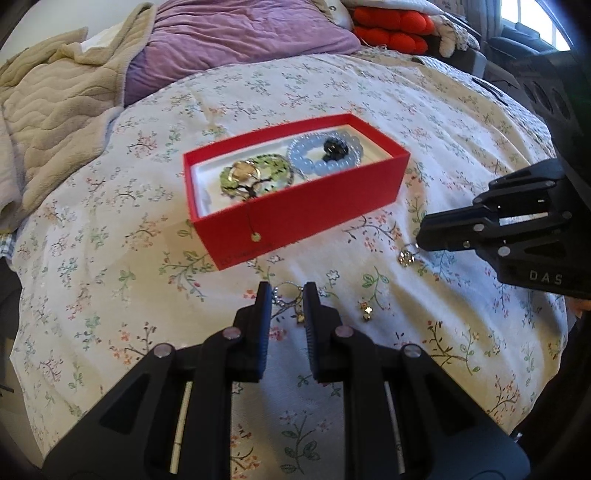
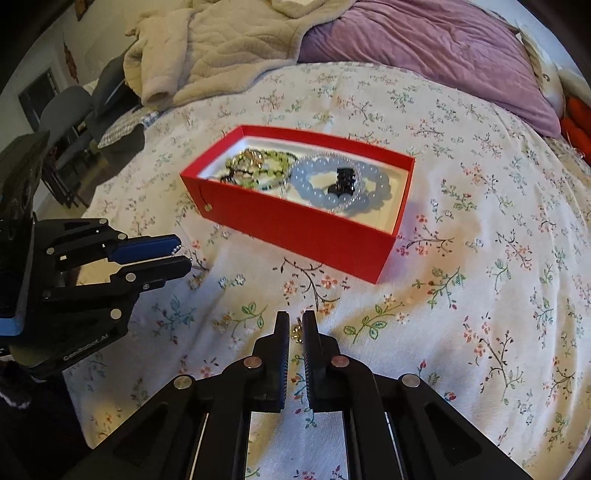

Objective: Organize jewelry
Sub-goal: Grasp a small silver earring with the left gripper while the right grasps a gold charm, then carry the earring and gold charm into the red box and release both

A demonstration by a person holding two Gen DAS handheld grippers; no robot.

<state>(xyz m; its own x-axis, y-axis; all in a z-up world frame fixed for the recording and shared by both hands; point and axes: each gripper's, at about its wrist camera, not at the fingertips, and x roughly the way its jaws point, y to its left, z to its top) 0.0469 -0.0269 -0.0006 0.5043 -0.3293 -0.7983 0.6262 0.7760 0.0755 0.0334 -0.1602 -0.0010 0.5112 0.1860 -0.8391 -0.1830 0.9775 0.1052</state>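
Observation:
A red box point(image 1: 295, 214) sits on the floral bedspread and holds a green bead bracelet point(image 1: 255, 175), a pale blue bead bracelet point(image 1: 317, 162) and a small black piece point(image 1: 334, 149); the red box also shows in the right wrist view point(image 2: 295, 225). My left gripper point(image 1: 287, 295) is open around a silver chain point(image 1: 286, 295) on the sheet. My right gripper point(image 2: 295, 325) is nearly closed with a small gold earring point(image 2: 296, 334) between its tips; in the left wrist view my right gripper point(image 1: 419, 243) has that earring point(image 1: 406, 257) hanging at its tip. Another gold earring point(image 1: 365, 310) lies loose.
A beige blanket point(image 1: 48, 110) and purple pillow point(image 1: 236, 40) lie at the bed's far side, with red cushions point(image 1: 391, 26) beyond. Dark chairs point(image 2: 70, 122) stand off the bed's edge. The floral bedspread point(image 2: 480, 295) surrounds the box.

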